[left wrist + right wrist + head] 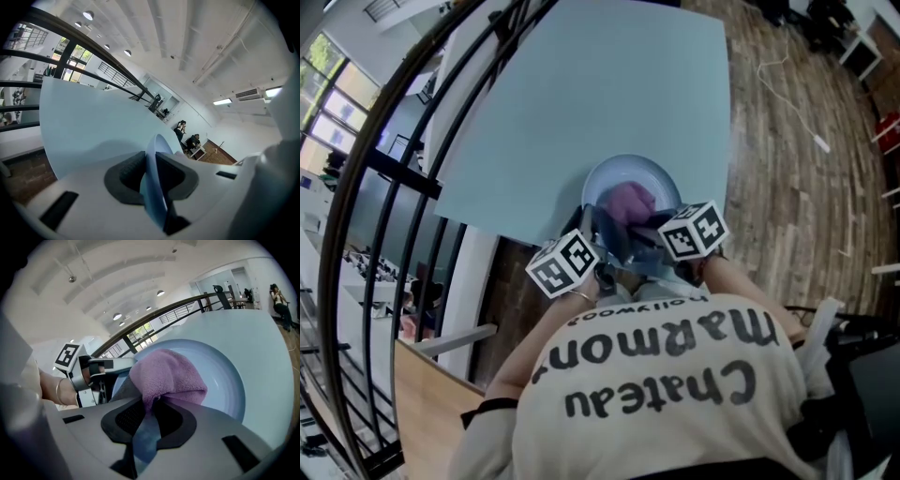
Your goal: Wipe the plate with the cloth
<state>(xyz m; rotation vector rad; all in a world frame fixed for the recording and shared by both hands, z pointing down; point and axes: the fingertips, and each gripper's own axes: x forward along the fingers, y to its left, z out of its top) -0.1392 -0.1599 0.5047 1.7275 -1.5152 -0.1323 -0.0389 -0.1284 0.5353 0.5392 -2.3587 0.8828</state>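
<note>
A pale blue plate (654, 175) sits at the near edge of the light blue table (581, 103). In the left gripper view the plate's rim (153, 159) runs edge-on between the dark pads, and my left gripper (152, 174) is shut on it. A purple cloth (166, 373) with a blue-grey underside rests on the plate's (225, 380) inner face. My right gripper (149, 420) is shut on the cloth's near fold. In the head view the cloth (628, 202) shows above both marker cubes, the left gripper (592, 227) at the plate's left and the right gripper (645, 234) close beside it.
A black curved railing (384, 169) runs along the table's left side. Wood floor (797, 159) lies to the right, with a cable on it. My torso in a printed shirt (666, 375) fills the foreground. People sit far off across the room (187, 138).
</note>
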